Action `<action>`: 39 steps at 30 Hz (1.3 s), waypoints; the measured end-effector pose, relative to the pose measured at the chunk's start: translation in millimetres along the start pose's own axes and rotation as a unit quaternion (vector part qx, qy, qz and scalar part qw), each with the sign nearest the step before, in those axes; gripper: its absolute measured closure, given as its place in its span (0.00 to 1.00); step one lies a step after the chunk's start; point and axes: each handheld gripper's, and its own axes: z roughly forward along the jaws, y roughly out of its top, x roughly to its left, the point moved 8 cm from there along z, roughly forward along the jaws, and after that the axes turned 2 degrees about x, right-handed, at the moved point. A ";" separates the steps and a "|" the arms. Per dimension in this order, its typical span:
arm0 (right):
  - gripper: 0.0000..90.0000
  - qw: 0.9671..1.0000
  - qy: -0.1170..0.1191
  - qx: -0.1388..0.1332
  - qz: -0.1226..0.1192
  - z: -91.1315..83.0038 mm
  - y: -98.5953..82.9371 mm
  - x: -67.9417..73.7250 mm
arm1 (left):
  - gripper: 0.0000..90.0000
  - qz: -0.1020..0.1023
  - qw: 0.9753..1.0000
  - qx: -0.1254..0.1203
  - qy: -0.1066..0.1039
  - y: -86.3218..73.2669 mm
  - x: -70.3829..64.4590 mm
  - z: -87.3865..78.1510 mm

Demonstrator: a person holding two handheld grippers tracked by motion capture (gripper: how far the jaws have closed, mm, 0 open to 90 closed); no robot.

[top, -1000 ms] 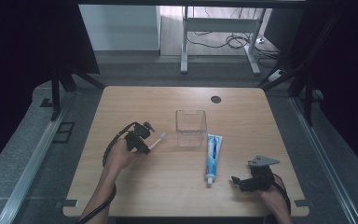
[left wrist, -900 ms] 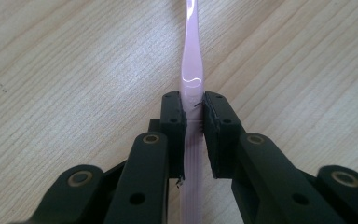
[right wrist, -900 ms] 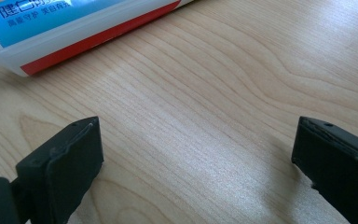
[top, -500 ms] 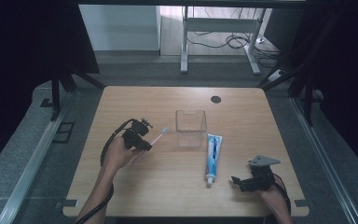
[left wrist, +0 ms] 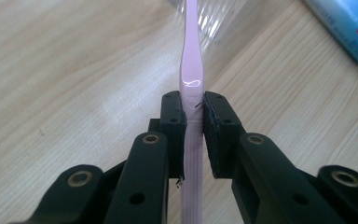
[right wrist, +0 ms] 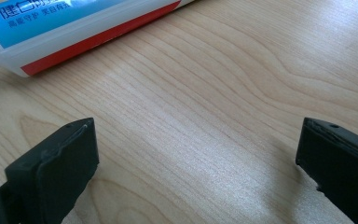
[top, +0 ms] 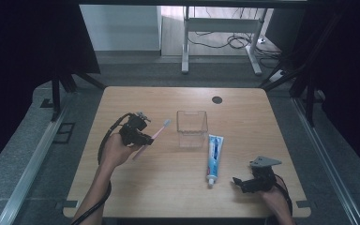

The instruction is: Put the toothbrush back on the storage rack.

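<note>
**Toothbrush lifted toward clear box as second gripper waits by the toothpaste**

The left gripper carries a slim pink plastic toothbrush above the pale wooden worktop, its bristled head pointing at the small clear plastic box just beside it. The step in hand appears to be the carry: the brush is up off the wood and aimed at the container, but not yet over its rim. The next move likely calls for lifting the head above the near wall, tipping the handle upright and letting go only once the brush sits inside.

In the left gripper view, the jaws are clamped tight on the ribbed part of the handle, nearly closed, with the shaft running straight out between them.

The right gripper rests low near the worktop's front edge, jaws spread wide and holding nothing, touching only bare wood as far as can be told. The white-and-blue toothpaste tube lies flat near it, right of the box.
</note>
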 end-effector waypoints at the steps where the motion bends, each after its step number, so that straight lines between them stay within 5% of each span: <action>1: 0.00 1.000 0.000 0.001 0.000 0.0 -0.1 0.0 | 0.87 0.003 1.000 -0.005 0.001 1.5 -0.2 -1.3; 39: 0.00 1.000 0.000 -0.005 0.002 -1.2 1.0 -0.3 | 0.87 0.038 0.995 -0.092 -0.017 61.0 -33.3 -19.0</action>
